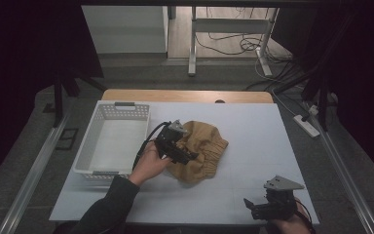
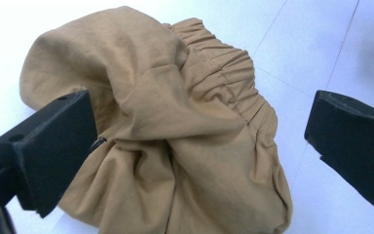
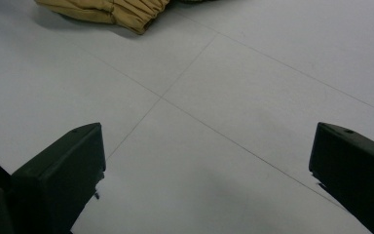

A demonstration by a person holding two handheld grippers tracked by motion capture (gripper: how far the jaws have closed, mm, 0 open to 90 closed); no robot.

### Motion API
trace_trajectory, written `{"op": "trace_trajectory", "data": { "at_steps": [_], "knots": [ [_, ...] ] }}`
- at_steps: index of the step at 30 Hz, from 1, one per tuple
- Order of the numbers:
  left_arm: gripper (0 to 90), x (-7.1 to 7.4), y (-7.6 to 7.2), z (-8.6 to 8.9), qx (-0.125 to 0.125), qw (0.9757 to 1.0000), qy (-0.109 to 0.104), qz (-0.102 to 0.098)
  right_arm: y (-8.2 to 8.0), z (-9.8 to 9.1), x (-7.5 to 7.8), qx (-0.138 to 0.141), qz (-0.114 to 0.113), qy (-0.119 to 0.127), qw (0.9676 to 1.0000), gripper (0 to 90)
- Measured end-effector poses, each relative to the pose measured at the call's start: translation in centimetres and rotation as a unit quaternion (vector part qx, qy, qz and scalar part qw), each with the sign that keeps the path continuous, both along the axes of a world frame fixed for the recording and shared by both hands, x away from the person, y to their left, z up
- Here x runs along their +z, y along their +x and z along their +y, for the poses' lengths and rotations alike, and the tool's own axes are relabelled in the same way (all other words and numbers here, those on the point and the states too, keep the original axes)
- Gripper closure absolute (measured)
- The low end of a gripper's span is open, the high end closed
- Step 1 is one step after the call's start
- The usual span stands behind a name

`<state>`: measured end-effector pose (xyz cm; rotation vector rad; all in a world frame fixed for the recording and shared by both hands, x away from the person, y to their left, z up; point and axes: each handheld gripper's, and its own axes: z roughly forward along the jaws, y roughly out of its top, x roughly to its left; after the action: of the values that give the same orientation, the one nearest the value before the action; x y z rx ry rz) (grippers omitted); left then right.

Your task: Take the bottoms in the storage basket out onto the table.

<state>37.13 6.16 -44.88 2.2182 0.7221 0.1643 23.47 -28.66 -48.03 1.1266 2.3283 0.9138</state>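
Left gripper hovered spread over tan garment beside basket; reach step; next: close on cloth. Right gripper spread, well apart.

Tan shorts, crumpled on the desk

The shorts lie in a loose, rounded heap of tan-brown cloth just right of the basket, near the middle of the desk. They are bunched and deeply creased, folded over themselves rather than spread flat. The gathered elastic waistband runs along the side of the heap away from the basket, its ribbing plain to see. In the left gripper view, one smooth fold bulges up over the waistband, with softer wrinkles below it.
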Motion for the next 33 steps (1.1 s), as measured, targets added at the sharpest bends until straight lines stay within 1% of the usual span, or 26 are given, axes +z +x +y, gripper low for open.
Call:
{"op": "trace_trajectory", "data": {
  "at_steps": [2,10,14,18,26,33],
  "knots": [
    [0.0,0.1,-0.1,0.2,0.001,1.0000,-0.003,-0.004,0.0,0.0,0.0,0.000,-0.001,-0.001,1.0000,0.5],
    [0.0,0.5,-0.7,0.7,0.004,0.9999,-0.001,-0.013,-0.1,0.0,0.0,0.001,-0.003,-0.002,1.0000,0.5],
    [0.0,0.4,-0.8,1.2,0.007,0.9999,0.001,-0.013,-0.1,0.0,0.0,0.002,-0.003,-0.001,1.0000,0.5],
    [0.0,0.3,-1.0,1.7,0.014,0.9998,-0.002,-0.010,-0.1,0.1,0.0,0.003,-0.004,-0.001,1.0000,0.5],
    [0.0,0.3,-1.5,2.4,0.017,0.9998,-0.006,-0.012,-0.1,0.0,0.0,0.005,-0.004,-0.003,1.0000,0.5],
    [0.0,0.4,-2.0,3.0,0.019,0.9997,-0.005,-0.014,-0.1,0.1,0.1,0.004,-0.005,-0.001,1.0000,0.5]
  ]
}}
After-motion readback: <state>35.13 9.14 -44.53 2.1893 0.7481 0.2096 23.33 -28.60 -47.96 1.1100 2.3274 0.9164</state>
